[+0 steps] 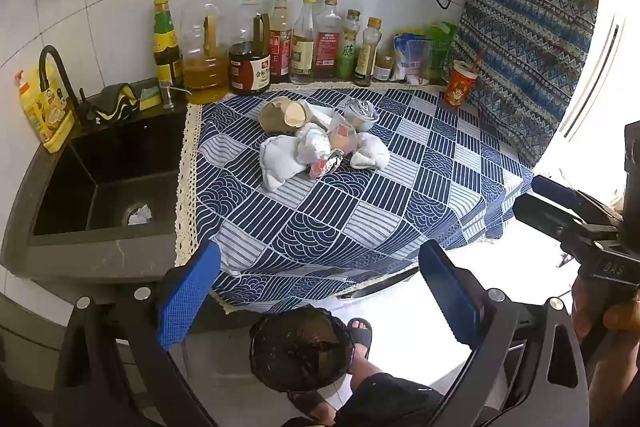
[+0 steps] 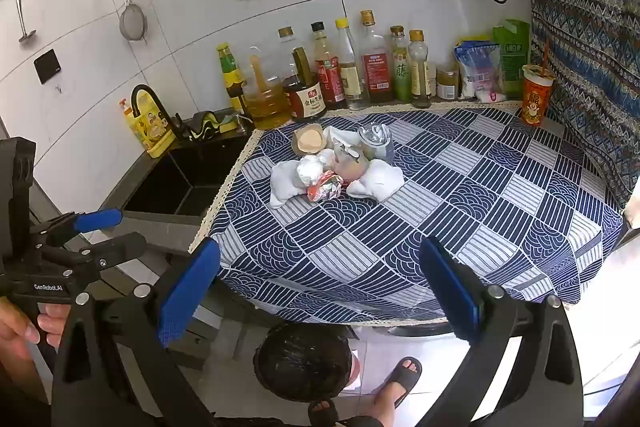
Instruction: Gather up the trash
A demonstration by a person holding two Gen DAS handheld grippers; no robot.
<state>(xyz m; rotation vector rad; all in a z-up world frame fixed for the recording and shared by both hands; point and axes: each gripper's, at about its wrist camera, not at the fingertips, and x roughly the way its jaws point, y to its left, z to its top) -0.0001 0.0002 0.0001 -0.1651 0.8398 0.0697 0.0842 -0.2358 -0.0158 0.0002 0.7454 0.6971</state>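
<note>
Jaws wide and empty on left gripper (image 1: 320,291) and right gripper (image 2: 320,291), both short of the trash pile (image 1: 320,143); pre-grasp, next reach a piece, then bin (image 1: 302,351).

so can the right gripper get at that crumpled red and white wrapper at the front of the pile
Probably yes. The right gripper is open and empty, and only bare tablecloth lies between it and the wrapper, which sits on the pile's near edge. White tissues crowd both sides, so the jaws may catch them.
</note>
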